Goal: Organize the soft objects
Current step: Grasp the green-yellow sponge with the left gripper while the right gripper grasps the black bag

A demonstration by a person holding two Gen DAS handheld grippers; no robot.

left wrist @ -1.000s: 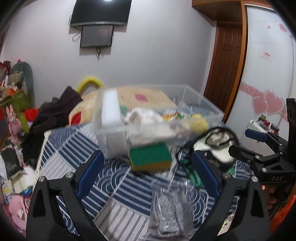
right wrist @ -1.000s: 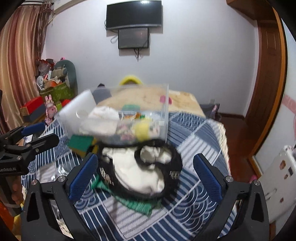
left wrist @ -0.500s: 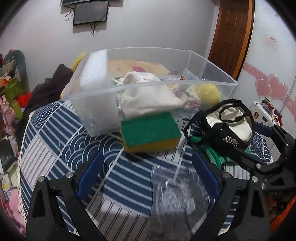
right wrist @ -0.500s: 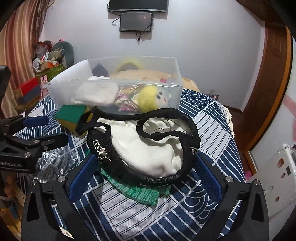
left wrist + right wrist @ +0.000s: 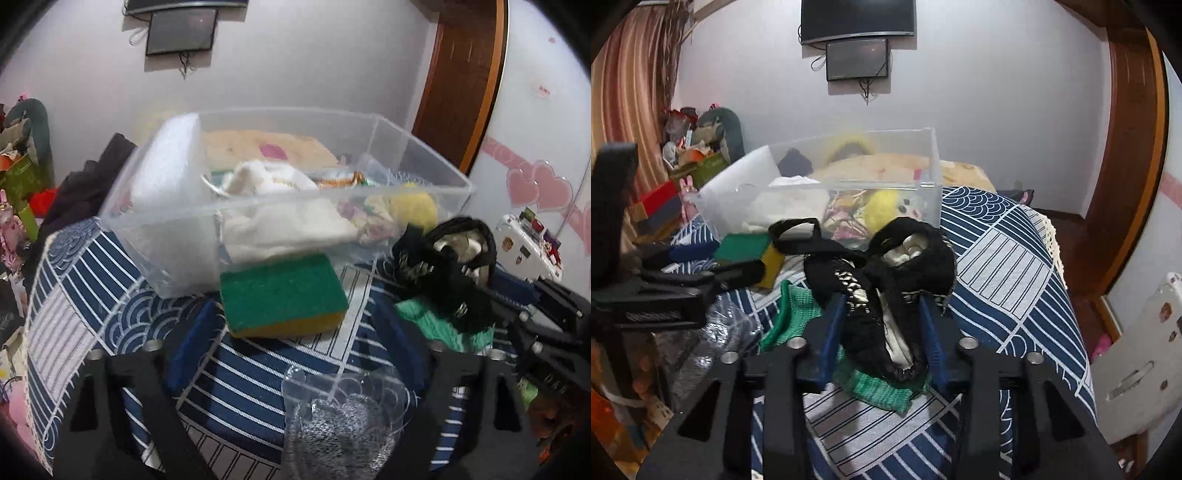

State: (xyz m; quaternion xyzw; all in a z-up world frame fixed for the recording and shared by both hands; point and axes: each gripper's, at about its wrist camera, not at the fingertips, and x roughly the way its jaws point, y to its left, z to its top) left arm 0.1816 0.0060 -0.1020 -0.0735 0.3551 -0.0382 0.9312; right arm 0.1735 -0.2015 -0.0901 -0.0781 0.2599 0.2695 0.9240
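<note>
My left gripper [image 5: 295,321] and right gripper [image 5: 882,317]: matte black angular frames, triangular cut-outs behind each finger, silver round screw heads beside the finger roots, and blue ribbed pads [image 5: 833,332] lining the inner faces.

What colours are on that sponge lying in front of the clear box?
The sponge is green on top and yellow underneath, clearest in the left wrist view.

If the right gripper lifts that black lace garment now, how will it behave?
Probably floppy: the black lace garment already bunches between the right gripper as its jaws have just been closing. Loose straps may drag the green knit cloth beneath.
</note>
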